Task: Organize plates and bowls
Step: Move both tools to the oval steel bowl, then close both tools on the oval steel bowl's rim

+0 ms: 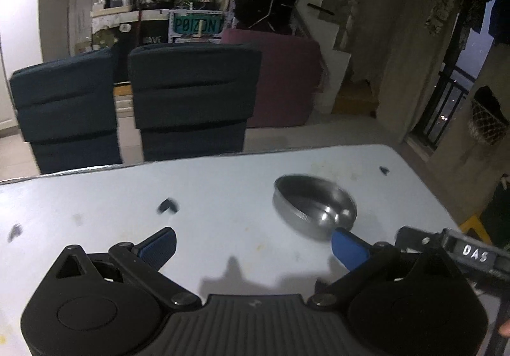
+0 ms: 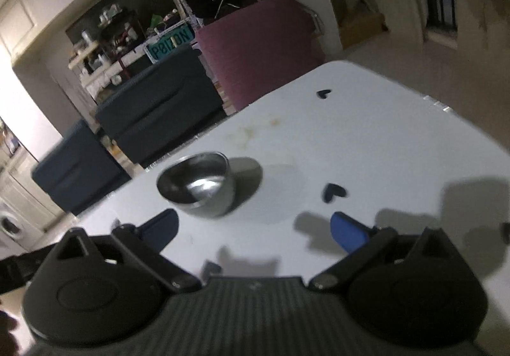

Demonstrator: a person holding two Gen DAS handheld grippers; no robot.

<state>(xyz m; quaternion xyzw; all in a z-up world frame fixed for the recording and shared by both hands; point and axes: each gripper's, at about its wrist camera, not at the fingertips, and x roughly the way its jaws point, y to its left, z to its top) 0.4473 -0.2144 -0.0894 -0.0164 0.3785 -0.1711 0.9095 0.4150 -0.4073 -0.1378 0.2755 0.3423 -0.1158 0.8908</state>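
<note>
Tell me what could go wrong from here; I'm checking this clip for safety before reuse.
1. The steel bowl is smooth and rounded, and both views are motion-blurred, so a hasty pinch on its rim could slip or send it skidding across the white table.
2. The left gripper and right gripper, both open, hover close together near the bowl and might collide.

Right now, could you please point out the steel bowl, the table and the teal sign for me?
steel bowl [image 2: 197, 185]: right wrist view, on its shiny inner floor.
table [image 1: 111, 196]: left wrist view, on bare white top left of centre.
teal sign [image 1: 196, 25]: left wrist view, on its lettering.
</note>
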